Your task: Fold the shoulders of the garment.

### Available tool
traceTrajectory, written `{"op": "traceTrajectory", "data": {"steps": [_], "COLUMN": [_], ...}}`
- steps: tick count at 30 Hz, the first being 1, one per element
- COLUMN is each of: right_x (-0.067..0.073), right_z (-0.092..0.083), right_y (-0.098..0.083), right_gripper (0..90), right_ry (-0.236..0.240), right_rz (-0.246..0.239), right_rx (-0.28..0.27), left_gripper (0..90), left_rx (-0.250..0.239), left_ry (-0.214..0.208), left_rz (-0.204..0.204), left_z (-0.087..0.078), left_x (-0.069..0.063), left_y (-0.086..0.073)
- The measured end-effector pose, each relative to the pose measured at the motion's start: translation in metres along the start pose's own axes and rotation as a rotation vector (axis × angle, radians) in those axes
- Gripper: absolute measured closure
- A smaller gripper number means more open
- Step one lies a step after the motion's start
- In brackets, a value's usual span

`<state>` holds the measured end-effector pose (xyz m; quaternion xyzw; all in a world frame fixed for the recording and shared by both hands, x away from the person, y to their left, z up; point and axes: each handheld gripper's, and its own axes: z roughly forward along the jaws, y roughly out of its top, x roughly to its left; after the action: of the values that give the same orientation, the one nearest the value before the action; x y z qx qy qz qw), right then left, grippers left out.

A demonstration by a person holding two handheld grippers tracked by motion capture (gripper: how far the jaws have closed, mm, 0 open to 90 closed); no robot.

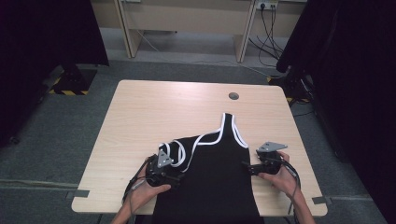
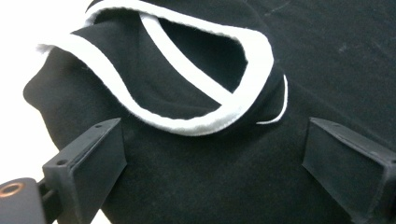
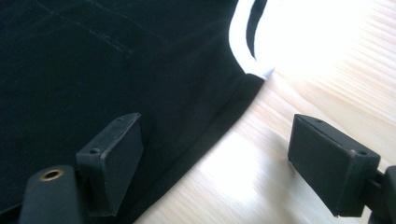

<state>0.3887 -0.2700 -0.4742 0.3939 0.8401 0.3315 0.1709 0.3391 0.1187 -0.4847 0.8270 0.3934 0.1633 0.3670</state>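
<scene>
A black tank top (image 1: 210, 177) with white trim lies on the pale wooden table (image 1: 154, 112), its hem hanging over the near edge. One strap (image 1: 231, 128) points away from me; the other strap (image 1: 180, 151) is folded over at the left. My left gripper (image 1: 175, 176) rests at the top's left side, open. Its jaws stand wide over black cloth (image 2: 196, 177), just short of the folded white-edged strap (image 2: 196, 126). My right gripper (image 1: 247, 168) is open at the right side seam. One jaw is over the fabric (image 3: 93, 60), the other over bare wood (image 3: 299, 84).
A round cable hole (image 1: 233, 96) sits near the table's far edge. Dark curtains hang at both sides, with stand bases marked by yellow-black tape (image 1: 70, 91) on the floor. A wooden desk (image 1: 187, 23) and cables stand beyond the table.
</scene>
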Motion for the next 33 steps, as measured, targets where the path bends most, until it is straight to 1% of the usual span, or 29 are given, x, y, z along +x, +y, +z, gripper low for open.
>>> {"op": "traceTrajectory", "data": {"steps": [4, 7, 8, 9, 11, 13, 15, 17, 21, 24, 27, 29, 31, 33], "right_x": [-0.008, -0.009, -0.01, -0.01, -0.014, -0.017, -0.021, -0.025, -0.031, -0.036, -0.041, -0.042, -0.044, -0.047], "right_z": [-0.006, -0.008, -0.008, -0.008, -0.008, -0.006, -0.002, 0.004, 0.018, 0.029, 0.04, 0.043, 0.046, 0.05], "right_y": [-0.007, -0.006, -0.004, -0.002, 0.004, 0.012, 0.019, 0.026, 0.041, 0.051, 0.062, 0.068, 0.074, 0.079], "right_gripper": [19.1, 22.2, 22.5, 22.3, 21.8, 21.7, 21.7, 21.7, 21.2, 21.2, 21.2, 21.2, 21.2, 21.2], "right_ry": [0.004, 0.016, 0.017, 0.013, 0.016, 0.028, 0.038, 0.033, 0.037, 0.041, 0.033, 0.033, 0.043, 0.034], "right_rz": [0.026, 0.016, 0.011, 0.017, 0.037, 0.059, 0.072, 0.079, 0.066, 0.067, 0.06, 0.064, 0.074, 0.077], "right_rx": [-0.002, 0.005, -0.003, -0.014, -0.042, -0.065, -0.071, -0.07, -0.068, -0.064, -0.058, -0.058, -0.057, -0.058], "left_gripper": [5.0, 4.9, 4.9, 4.9, 4.8, 4.6, 4.2, 3.5, 1.1, 0.1, 0.0, 0.0, 0.0, 0.0], "left_rx": [0.001, 0.001, 0.001, 0.001, 0.002, 0.002, 0.003, 0.007, 0.013, 0.015, 0.015, 0.015, 0.014, 0.014], "left_ry": [-0.007, -0.008, -0.008, -0.007, -0.007, -0.007, -0.006, -0.006, -0.005, -0.009, -0.009, -0.009, -0.01, -0.01], "left_rz": [0.008, 0.008, 0.008, 0.008, 0.009, 0.008, 0.008, 0.009, 0.005, 0.011, 0.01, 0.011, 0.01, 0.011], "left_z": [0.003, 0.003, 0.003, 0.003, 0.003, 0.004, 0.004, 0.004, 0.006, 0.007, 0.007, 0.007, 0.007, 0.007], "left_x": [-0.004, -0.005, -0.005, -0.005, -0.005, -0.005, -0.005, -0.005, -0.005, -0.004, -0.004, -0.004, -0.004, -0.004], "left_y": [0.003, 0.003, 0.003, 0.003, 0.003, 0.003, 0.003, 0.004, 0.005, 0.006, 0.006, 0.006, 0.006, 0.006]}}
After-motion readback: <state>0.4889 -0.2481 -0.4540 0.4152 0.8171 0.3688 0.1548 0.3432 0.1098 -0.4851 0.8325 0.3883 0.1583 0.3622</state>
